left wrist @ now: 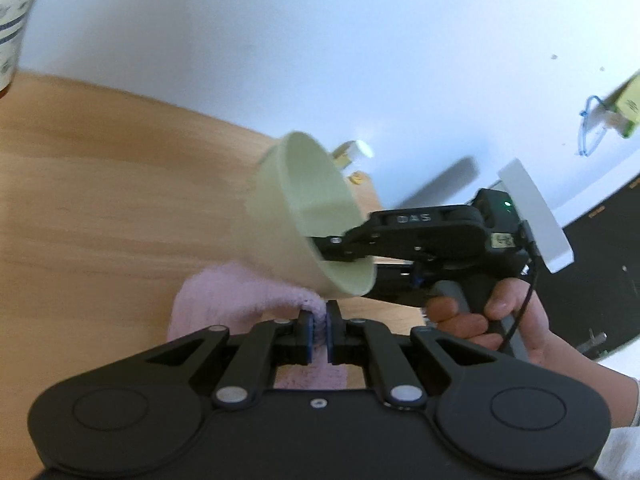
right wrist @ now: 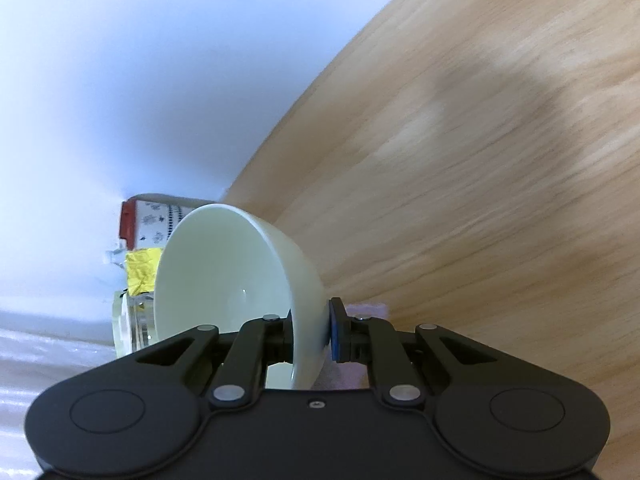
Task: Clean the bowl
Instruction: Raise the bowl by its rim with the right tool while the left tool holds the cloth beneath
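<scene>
A pale green bowl (left wrist: 312,216) is held tilted on its side above the wooden table (left wrist: 100,200). My right gripper (left wrist: 340,246) is shut on the bowl's rim, one finger inside and one outside; in the right wrist view the bowl (right wrist: 224,272) fills the middle and my right gripper (right wrist: 310,332) clamps its wall. My left gripper (left wrist: 319,330) is shut on a pink fluffy cloth (left wrist: 224,304), just below the bowl's lower rim. A bit of the cloth (right wrist: 368,310) shows behind the right finger.
A white carton with a red end (right wrist: 148,224), a yellow packet (right wrist: 140,272) and a clear container (right wrist: 132,324) stand past the bowl at the table's end. A patterned carton (left wrist: 16,24) is at top left. A white wall lies behind.
</scene>
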The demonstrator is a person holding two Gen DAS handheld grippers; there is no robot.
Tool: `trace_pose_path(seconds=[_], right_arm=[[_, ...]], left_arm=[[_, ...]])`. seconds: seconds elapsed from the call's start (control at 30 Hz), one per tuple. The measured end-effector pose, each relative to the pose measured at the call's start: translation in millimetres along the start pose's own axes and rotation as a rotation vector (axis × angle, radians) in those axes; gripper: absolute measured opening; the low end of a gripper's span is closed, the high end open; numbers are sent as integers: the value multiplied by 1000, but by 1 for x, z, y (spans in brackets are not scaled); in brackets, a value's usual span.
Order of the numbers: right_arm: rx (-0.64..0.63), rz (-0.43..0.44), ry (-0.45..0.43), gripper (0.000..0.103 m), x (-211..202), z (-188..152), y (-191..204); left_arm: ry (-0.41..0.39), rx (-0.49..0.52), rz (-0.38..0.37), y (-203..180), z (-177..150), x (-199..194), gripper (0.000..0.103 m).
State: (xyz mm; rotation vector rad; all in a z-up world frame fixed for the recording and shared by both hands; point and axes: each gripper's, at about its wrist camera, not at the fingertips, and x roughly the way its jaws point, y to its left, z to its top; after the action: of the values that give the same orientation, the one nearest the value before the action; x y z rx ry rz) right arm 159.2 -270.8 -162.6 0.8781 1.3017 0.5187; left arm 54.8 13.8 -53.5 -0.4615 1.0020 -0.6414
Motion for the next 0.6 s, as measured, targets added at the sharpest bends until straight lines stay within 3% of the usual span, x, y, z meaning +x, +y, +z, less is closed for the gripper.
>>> trace_pose_path(seconds=[0.17, 0.6], right_arm=[[-21, 6, -9, 14, -9, -3, 2], [-31, 23, -31, 15, -24, -15, 5]], left_arm=[[10, 64, -24, -19, -1, 8, 5], [-30, 179, -2, -51, -5, 23, 5]])
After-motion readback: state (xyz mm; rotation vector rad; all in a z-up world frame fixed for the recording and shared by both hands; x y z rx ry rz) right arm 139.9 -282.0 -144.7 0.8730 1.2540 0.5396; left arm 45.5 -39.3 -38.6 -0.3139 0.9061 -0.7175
